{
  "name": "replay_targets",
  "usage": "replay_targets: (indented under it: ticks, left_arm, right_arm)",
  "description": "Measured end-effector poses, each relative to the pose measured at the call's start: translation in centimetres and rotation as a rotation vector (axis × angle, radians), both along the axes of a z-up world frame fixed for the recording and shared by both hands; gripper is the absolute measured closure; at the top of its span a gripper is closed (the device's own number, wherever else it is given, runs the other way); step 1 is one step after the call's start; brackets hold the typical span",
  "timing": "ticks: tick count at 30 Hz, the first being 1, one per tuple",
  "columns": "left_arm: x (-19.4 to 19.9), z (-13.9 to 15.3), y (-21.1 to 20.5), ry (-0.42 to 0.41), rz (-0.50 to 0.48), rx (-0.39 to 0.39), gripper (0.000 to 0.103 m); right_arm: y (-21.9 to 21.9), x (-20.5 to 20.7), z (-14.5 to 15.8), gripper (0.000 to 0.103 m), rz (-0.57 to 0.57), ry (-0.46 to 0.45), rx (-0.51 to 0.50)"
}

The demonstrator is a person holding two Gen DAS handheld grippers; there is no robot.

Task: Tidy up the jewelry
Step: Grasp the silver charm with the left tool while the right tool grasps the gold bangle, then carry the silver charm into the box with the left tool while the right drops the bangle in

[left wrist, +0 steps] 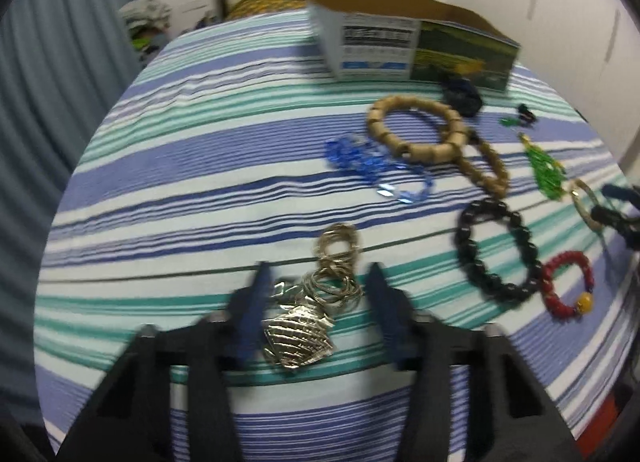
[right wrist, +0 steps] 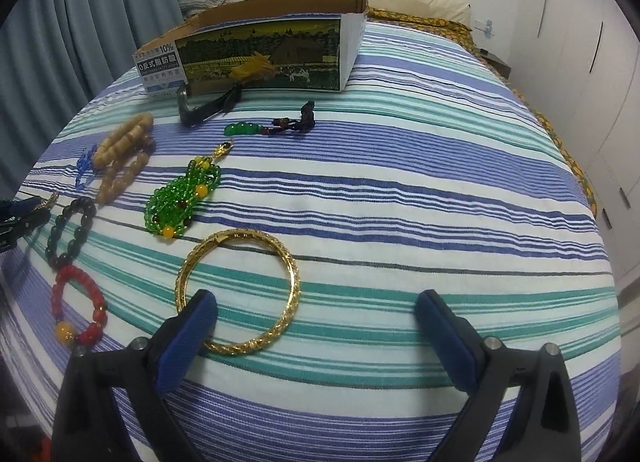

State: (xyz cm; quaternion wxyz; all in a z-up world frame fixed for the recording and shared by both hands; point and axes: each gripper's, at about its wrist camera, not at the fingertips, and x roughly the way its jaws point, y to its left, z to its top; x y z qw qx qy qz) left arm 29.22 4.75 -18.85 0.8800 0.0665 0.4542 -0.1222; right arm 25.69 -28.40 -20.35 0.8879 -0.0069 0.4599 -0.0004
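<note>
On the striped bedspread (right wrist: 400, 201), every visible piece of jewelry lying loose, none seen inside the cardboard box (right wrist: 256, 49) at the far end. Cannot tell what the box already holds, since only its walls show from either view.

Spread out near the middle and left:
- 2 wooden bead bracelets (left wrist: 426, 149), overlapping
- 1 blue crystal chain (left wrist: 360, 157), just left of them
- 1 black bead bracelet (left wrist: 464, 229), with 1 red bead bracelet (left wrist: 548, 282) just beside it, nearer
- 1 green beaded ornament (right wrist: 180, 201)
- 1 small green charm on a dark cord (right wrist: 240, 128), farther out
- 1 dark piece with a yellow tassel (right wrist: 208, 105), right against the box front

Nearest on the left, the silver necklace (left wrist: 298, 336) with its shell pendant, lying flat between the fingers of the left gripper (left wrist: 318, 268). Jaws partly drawn in around it; left pad close against the pendant, right pad apart from it, so not yet clamped, though blur hides the exact contact.

Nearest on the right, the gold bangle (right wrist: 295, 278), flat on the cloth. Right gripper (right wrist: 318, 296) spread wide, holding nothing, its left finger over the bangle's near-left rim, its right finger well clear.

Judged as barely begun: 2 pickups being set up, nothing lifted, all of the sorting left to do.
</note>
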Motion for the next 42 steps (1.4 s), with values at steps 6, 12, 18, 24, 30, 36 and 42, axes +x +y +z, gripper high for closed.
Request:
replay_targets:
  ticks: [6,12,18,24,30,36,42]
  left_arm:
    - [-0.7,0.2,-2.0,-0.024,-0.016,0.053,0.086]
    - [-0.5,1.4,-1.0,-0.025,0.01,-0.037,0.087]
    - [-0.7,5.0,-1.0,-0.075,-0.008,-0.107,0.088]
    - [0.6,8.1,-0.8,-0.11,-0.007,-0.168,0.088]
    - [3.2,10.7,-0.7,-0.125,0.008,-0.244,0.088]
    - [7.5,14.9,-1.5,-0.164,-0.011,-0.316,0.088]
    - [13.9,17.0,-4.6,-0.18,-0.051,-0.31,0.088]
  right_arm:
    - [0.9,0.7,0.6,0.087,0.083,-0.02,-0.015]
    - [1.0,0.5,1.8,0.097,0.111,-0.006,0.003]
    - [1.9,-0.4,5.3,0.097,0.135,-0.079,0.019]
    - [2.8,0.1,8.2,0.097,0.146,-0.137,0.037]
    - [2.8,2.0,10.8,0.097,0.15,-0.183,0.07]
    - [1.8,6.5,14.1,0.097,0.136,-0.229,0.116]
    - [0.8,13.2,16.6,0.097,0.11,-0.27,0.146]
